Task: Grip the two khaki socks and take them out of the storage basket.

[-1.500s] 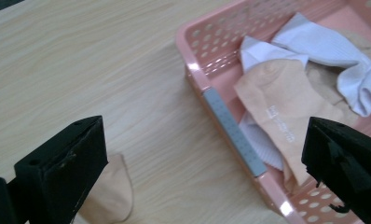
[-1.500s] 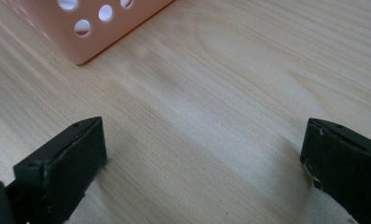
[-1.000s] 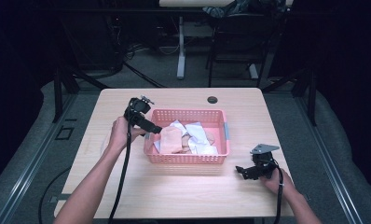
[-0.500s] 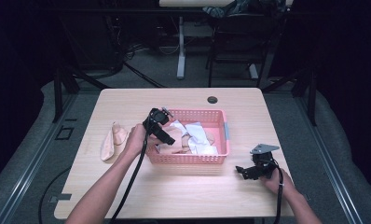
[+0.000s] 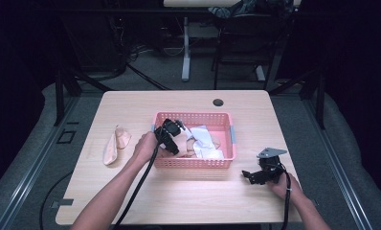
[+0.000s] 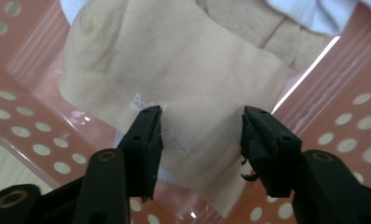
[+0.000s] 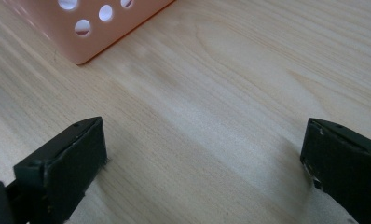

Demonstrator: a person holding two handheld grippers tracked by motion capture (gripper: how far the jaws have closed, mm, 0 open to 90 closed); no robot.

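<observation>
Pale rectangular wooden desk [image 5: 131,103] on grey carpeted floor [image 5: 351,163]; dark room behind, white table leg [image 5: 185,48], black metal stands [image 5: 64,81], trailing cables [image 5: 131,52].

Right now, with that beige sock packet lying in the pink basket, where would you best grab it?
Probably at its near free edge, coming from above. The beige sock packet lies flat and thin on the basket floor, its lower edge loose. The left tool, whose jaws have just been closing, straddles that edge without pressing it yet.
</observation>
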